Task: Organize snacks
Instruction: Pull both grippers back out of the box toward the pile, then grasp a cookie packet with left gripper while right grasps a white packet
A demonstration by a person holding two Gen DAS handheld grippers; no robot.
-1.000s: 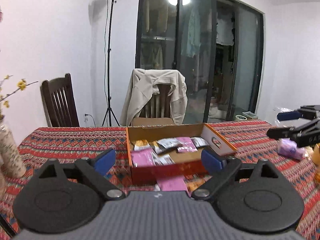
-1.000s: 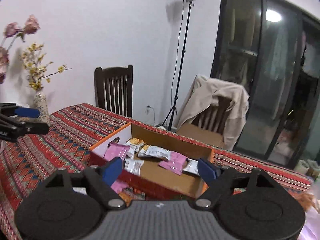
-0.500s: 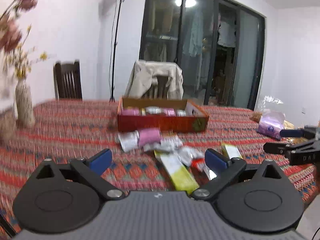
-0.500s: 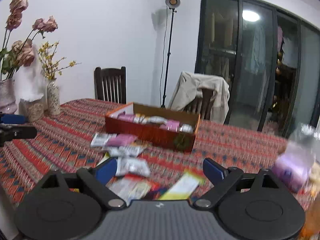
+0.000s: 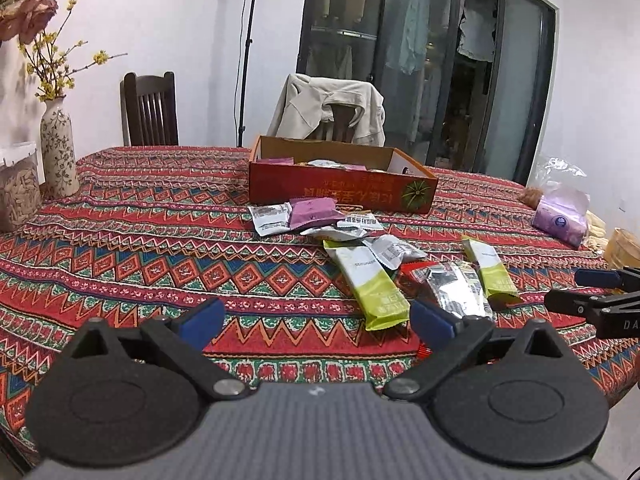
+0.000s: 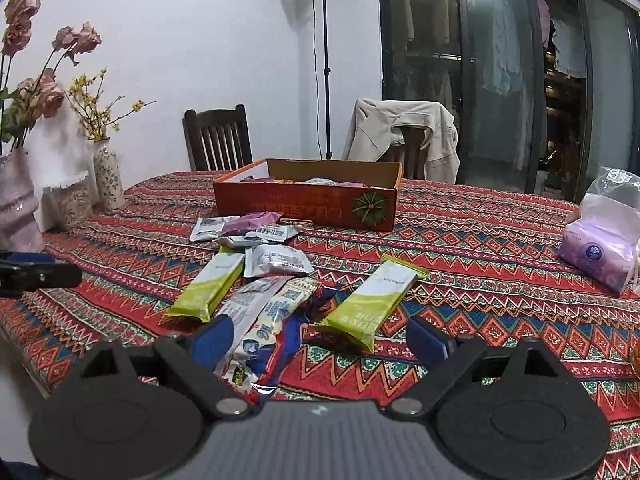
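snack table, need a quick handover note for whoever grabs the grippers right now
Left gripper: open, empty, above the tablecloth short of the loose packets.
Right gripper: open, jaws have just been opening; packets lie on the table below the jaws, none gripped.
Box: orange-red, far side of the pile, already holds some packets.
Loose, in front of the box: two green-and-white bars, a purple packet, several silver sachets, a blue-and-white wrapper nearest the right gripper.
Done: part of the snacks boxed.
Left: pick up the loose packets and box them.
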